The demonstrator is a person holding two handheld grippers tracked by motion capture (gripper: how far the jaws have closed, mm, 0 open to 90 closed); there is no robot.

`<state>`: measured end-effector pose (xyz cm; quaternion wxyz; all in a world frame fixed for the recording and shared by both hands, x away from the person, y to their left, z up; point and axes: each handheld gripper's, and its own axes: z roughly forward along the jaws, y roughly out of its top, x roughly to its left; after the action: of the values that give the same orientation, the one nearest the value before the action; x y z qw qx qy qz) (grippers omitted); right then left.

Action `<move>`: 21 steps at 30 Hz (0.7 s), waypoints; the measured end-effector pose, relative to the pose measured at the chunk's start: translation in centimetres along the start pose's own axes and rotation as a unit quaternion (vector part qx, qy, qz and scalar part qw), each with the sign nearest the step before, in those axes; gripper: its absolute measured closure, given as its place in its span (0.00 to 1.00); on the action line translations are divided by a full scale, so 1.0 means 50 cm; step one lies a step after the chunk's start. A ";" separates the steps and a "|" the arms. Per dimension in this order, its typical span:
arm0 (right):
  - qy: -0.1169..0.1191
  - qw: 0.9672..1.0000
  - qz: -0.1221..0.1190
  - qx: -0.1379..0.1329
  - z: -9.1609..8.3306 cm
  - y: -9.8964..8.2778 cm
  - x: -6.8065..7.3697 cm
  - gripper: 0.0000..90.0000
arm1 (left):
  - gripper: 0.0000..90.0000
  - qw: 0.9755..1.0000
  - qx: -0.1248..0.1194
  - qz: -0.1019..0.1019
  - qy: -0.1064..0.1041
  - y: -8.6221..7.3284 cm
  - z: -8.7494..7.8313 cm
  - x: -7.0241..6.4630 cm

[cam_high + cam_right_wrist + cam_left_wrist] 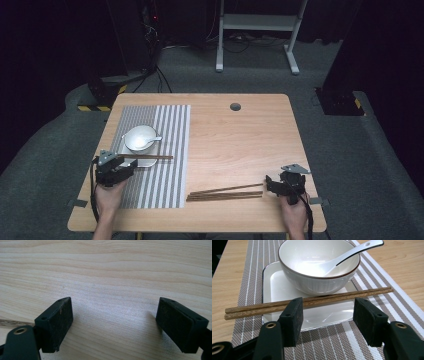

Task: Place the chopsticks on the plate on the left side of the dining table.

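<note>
The left claw (pixel 325 322) stands apart, gripping nothing, at the square plate's (pixel 274 287) near edge, where a chopstick pair (pixel 317 300) rests before the bowl (pixel 319 265). The right claw (pixel 115 325) gapes over bare surface (pixel 105 272).

On the woven, matt striped placemat (pixel 332 340), the plate (pixel 274 287), bowl (pixel 312 282) and spoon (pixel 352 253) are gleaming like glossy white ceramic. The chopsticks (pixel 317 301) are showing matt brown wood; the table (pixel 105 270) is showing pale, smooth woodgrain.
</note>
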<state>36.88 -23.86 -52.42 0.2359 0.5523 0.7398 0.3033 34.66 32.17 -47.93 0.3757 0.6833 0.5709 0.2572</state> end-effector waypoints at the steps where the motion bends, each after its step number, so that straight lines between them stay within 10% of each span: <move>1: 0.000 1.000 0.000 0.000 0.000 0.000 0.000 0.15 | 0.46 1.000 -0.001 0.000 -0.001 0.000 -0.001 -0.001; 21: 0.000 1.000 0.000 0.000 0.000 0.000 0.000 0.15 | 0.43 0.999 -0.014 0.013 -0.027 0.001 -0.017 -0.030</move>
<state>36.88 -23.85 -52.42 0.2357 0.5523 0.7399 0.3033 33.71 30.88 -47.30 0.3974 0.6916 0.5482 0.2514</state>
